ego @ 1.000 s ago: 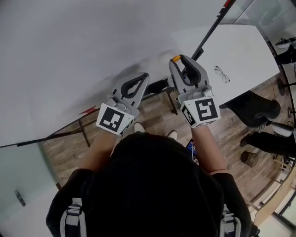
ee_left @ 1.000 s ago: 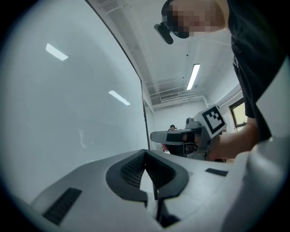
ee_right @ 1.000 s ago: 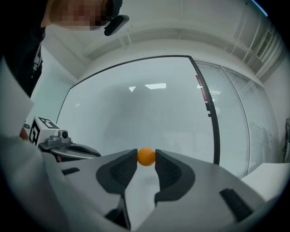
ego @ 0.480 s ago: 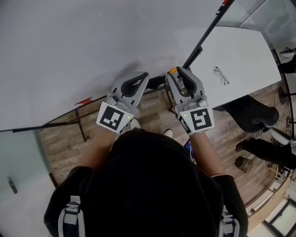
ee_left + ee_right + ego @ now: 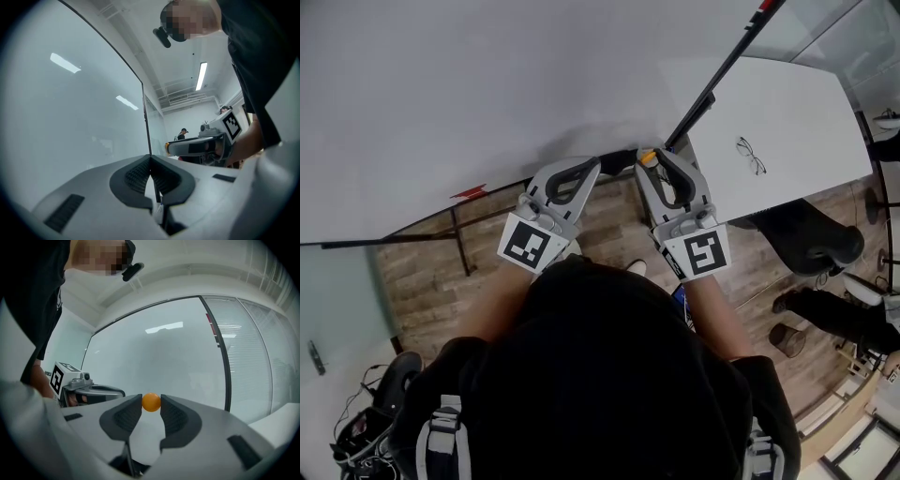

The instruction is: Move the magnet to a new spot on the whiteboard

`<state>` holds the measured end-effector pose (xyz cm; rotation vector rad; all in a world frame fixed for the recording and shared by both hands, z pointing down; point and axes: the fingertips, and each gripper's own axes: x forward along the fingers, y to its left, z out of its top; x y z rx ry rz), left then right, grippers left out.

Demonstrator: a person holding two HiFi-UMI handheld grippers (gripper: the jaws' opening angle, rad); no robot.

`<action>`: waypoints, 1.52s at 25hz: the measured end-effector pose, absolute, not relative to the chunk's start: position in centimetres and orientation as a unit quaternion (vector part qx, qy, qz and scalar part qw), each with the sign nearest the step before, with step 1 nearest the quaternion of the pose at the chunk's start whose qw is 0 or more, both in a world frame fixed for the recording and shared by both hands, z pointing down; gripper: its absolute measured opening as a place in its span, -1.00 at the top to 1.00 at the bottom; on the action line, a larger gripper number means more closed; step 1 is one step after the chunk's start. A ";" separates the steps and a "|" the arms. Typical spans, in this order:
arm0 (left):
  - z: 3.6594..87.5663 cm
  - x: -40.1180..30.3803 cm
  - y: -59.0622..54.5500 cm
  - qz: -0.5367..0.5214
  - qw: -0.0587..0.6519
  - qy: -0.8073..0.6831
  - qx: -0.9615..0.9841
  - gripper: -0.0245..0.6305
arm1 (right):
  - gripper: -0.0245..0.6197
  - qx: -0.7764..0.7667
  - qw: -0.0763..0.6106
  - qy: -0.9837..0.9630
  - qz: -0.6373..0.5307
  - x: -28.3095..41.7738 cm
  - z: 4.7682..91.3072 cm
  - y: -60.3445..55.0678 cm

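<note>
Orange magnet pinched between right tool tips, facing whiteboard.

I'm in an office meeting room: a big whiteboard at my twelve o'clock, a white counter with eyeglasses at two o'clock, wood-plank floor below, a strip light overhead.

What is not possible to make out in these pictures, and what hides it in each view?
- Head view: whether the magnet touches the whiteboard; it is tiny, half behind the tips of the right hand-held gripper.
- Right gripper view: the same contact; looking straight at the board, no gap would show.
- Head view: glasses on the table, too small for detail.
</note>
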<state>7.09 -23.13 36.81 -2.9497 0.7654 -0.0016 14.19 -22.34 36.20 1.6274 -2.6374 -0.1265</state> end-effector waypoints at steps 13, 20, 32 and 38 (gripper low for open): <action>37.1 5.9 -21.8 0.001 0.048 0.264 -0.963 0.92 | 0.55 0.508 0.007 -0.861 -0.034 13.2 36.0 -21.0; 36.8 5.5 -21.1 0.001 0.050 0.273 -0.961 0.92 | 0.55 0.500 0.003 -0.866 -0.033 12.7 36.0 -20.4; 36.0 4.9 -19.2 -0.010 0.055 0.316 -0.947 0.92 | 0.55 0.462 -0.011 -0.886 -0.031 11.9 35.7 -19.0; 36.6 5.0 -16.8 -0.013 0.044 0.342 -0.939 0.92 | 0.55 0.432 -0.015 -0.901 -0.031 12.0 36.1 -17.4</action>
